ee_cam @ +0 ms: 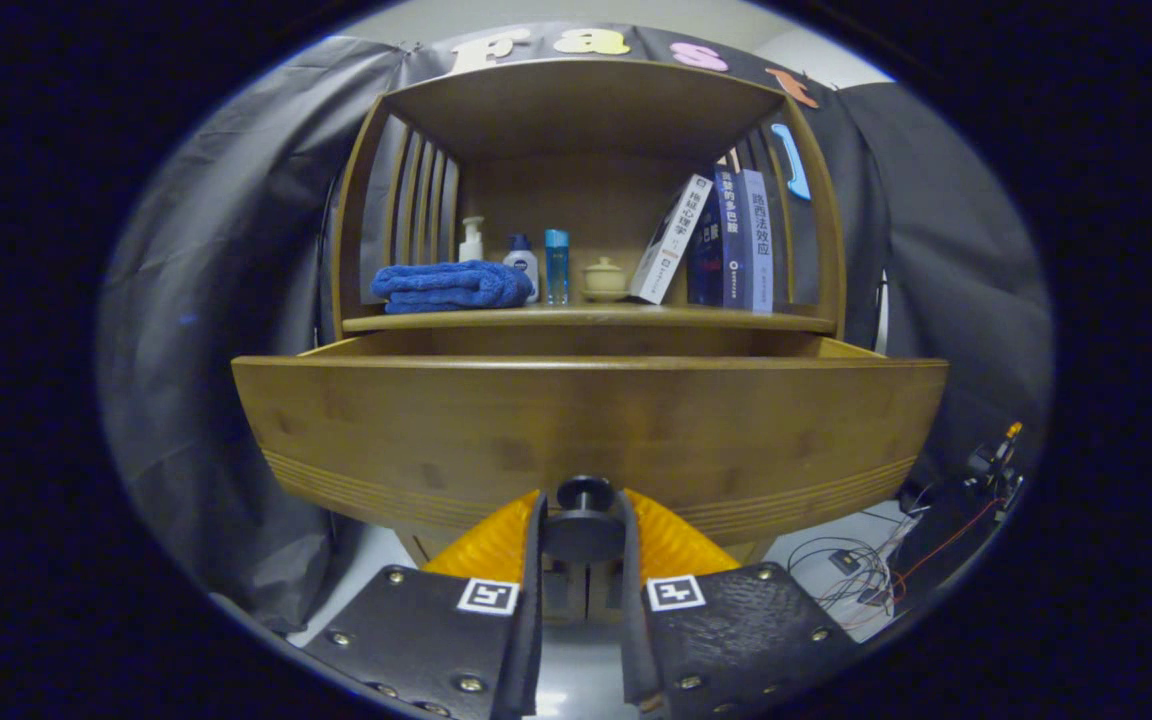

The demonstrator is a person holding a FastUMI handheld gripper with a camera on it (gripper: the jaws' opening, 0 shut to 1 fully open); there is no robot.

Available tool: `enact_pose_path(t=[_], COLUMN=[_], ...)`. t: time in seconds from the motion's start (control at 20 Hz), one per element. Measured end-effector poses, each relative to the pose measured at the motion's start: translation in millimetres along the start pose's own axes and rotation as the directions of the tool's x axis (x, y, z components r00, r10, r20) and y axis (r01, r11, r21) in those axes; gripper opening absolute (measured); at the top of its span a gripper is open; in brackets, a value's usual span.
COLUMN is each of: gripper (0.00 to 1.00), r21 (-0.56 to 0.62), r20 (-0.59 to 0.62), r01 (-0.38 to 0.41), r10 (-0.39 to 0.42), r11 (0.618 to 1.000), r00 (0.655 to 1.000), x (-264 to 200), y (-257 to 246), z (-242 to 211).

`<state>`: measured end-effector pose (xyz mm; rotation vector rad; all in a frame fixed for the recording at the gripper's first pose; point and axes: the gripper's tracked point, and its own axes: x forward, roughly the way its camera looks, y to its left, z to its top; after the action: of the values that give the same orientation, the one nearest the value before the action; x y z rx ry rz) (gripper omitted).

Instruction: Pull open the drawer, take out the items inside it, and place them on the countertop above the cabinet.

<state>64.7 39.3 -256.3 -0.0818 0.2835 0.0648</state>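
Note:
A wooden cabinet stands ahead with its drawer (586, 420) pulled out toward me; I see the wide drawer front and a thin strip of its open top, but nothing of what lies inside. A round dark knob (584, 497) sits low on the drawer front. My gripper (584, 520) is shut on that knob, one finger pressing each side. Above the drawer runs the countertop (586, 318), a shelf with a wooden hood over it.
On the countertop lie a folded blue towel (451, 286), a white pump bottle (472, 240), two small bottles (541, 265), a small lidded jar (604, 280) and several books (721, 245) leaning at the right. Cables and a small device (986, 475) lie on the floor at the right.

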Motion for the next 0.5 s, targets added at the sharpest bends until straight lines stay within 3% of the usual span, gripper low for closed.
enact_pose_path(t=[0.5], gripper=[0.32], r21=[-0.008], r20=[-0.005], r01=[0.008], r10=[-0.008], r11=[1.0], r00=[1.0], x=[-24], y=[1], z=[-6])
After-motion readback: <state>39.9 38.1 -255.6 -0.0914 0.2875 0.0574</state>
